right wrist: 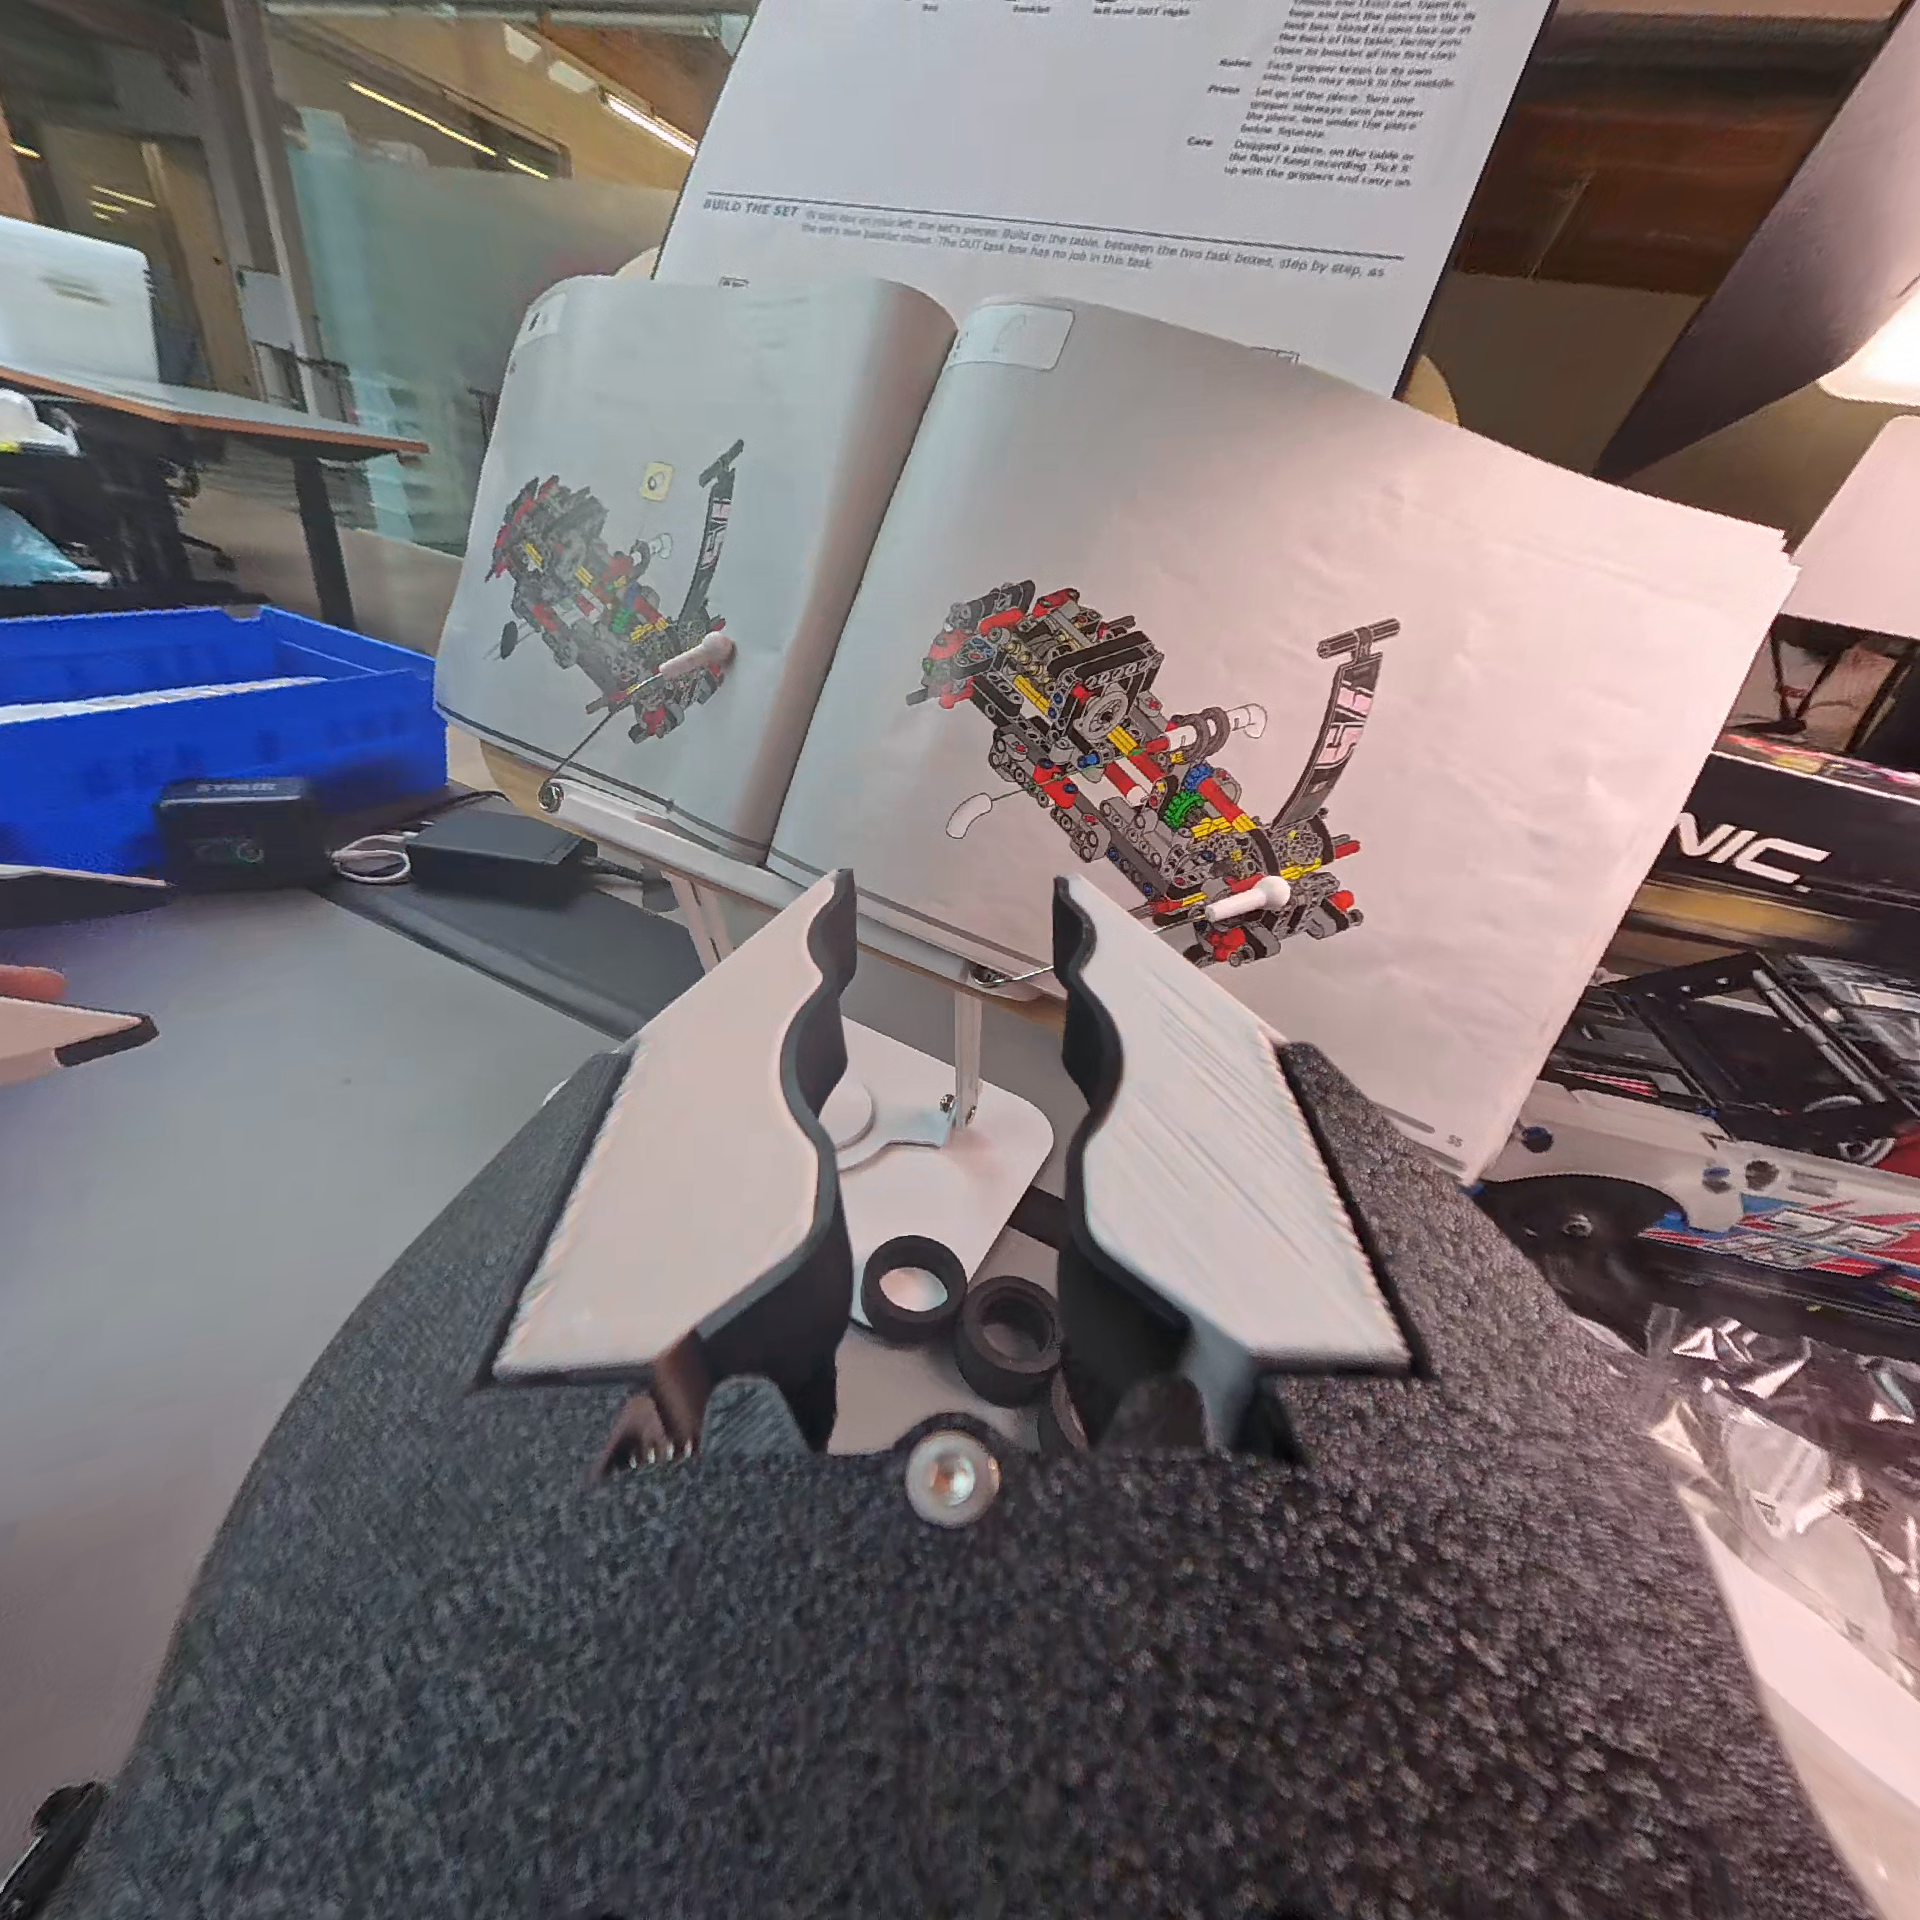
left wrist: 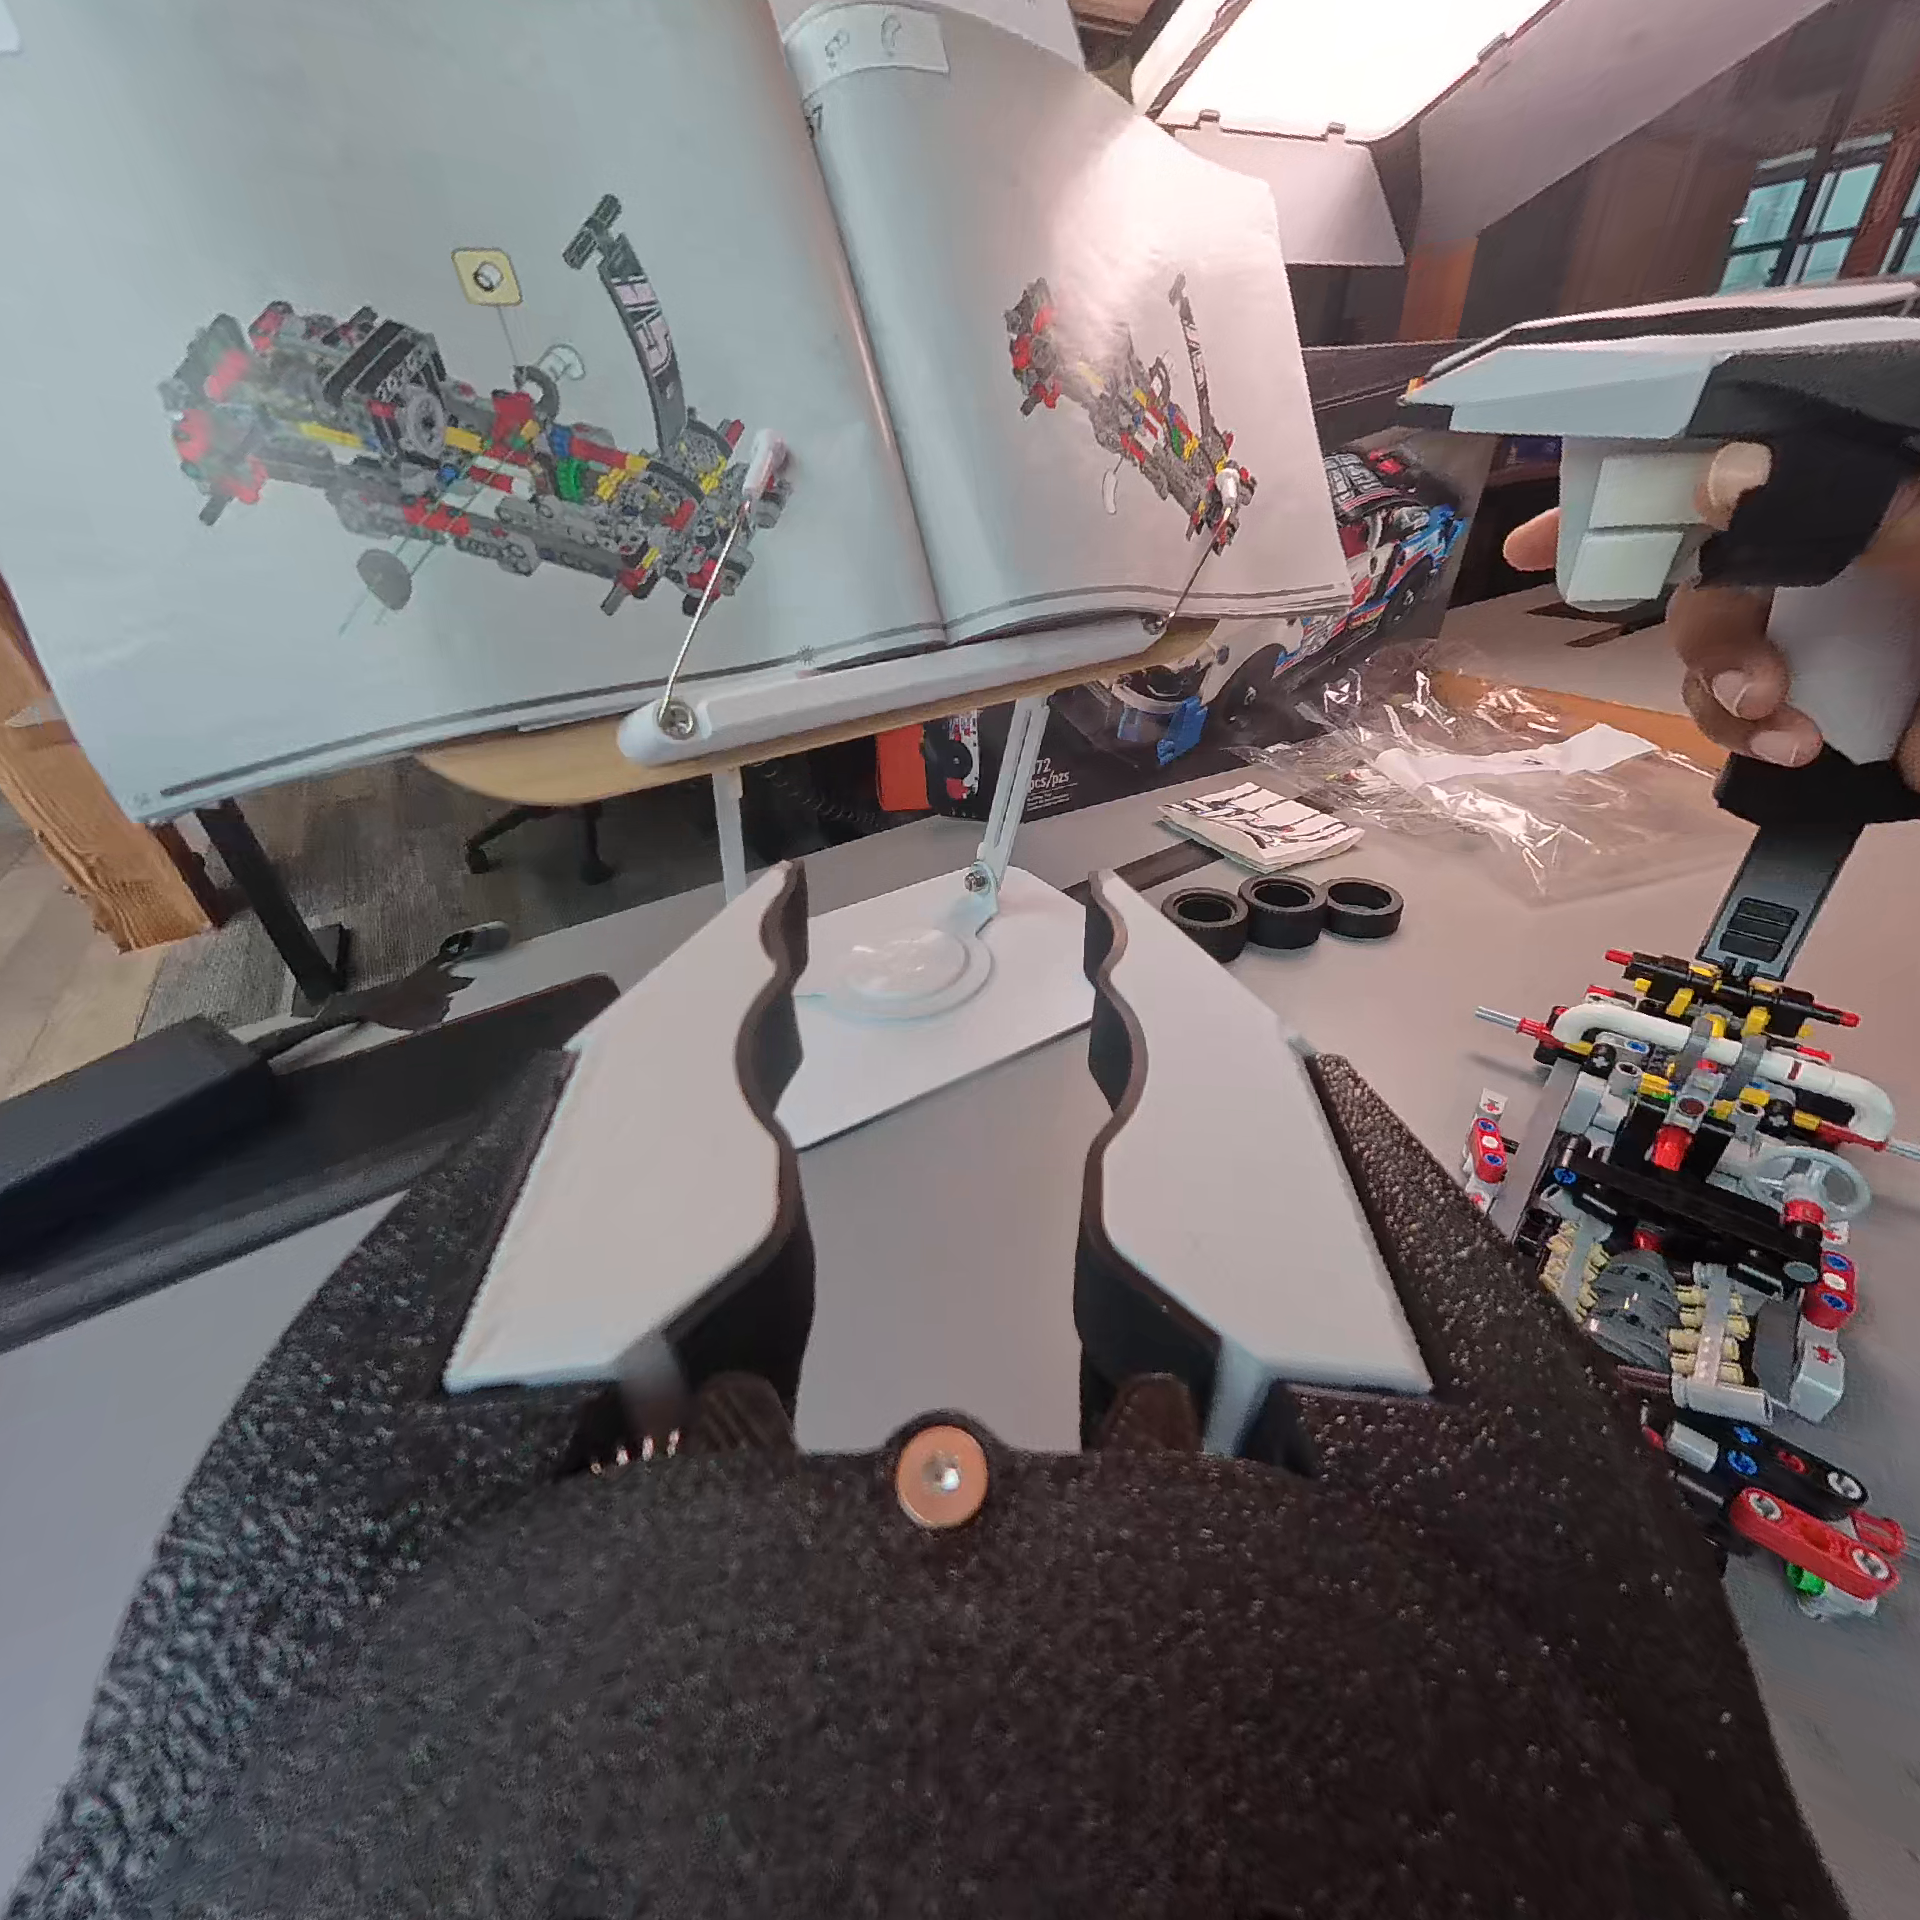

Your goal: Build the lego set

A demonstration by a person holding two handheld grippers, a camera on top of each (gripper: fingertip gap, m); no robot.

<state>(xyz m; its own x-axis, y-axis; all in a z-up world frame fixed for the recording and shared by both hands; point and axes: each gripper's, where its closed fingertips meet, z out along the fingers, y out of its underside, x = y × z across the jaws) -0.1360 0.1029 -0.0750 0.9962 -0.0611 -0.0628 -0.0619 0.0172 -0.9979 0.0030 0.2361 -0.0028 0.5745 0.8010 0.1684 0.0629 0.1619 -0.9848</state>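
Note:
The part-built lego car chassis (left wrist: 1704, 1174) stands on the grey table at the right of the left wrist view, with a black curved panel rising from its far end. My left gripper (left wrist: 943, 904) is open and empty, to the left of the chassis, facing the open instruction booklet (left wrist: 499, 416) on its stand. My right gripper (right wrist: 954, 904) is open and empty, held above three black tyres (right wrist: 977, 1314) and facing the booklet (right wrist: 1195, 748). The right gripper's body (left wrist: 1683, 416) shows in a hand at the upper right of the left wrist view.
Three black tyres (left wrist: 1283, 912) lie beyond the chassis. Clear plastic bags (left wrist: 1507, 769) and the set's box (left wrist: 1382, 551) lie behind. A blue bin (right wrist: 208, 717), a black power brick (right wrist: 499, 854) and the stand's white base (left wrist: 914, 1008) are nearby.

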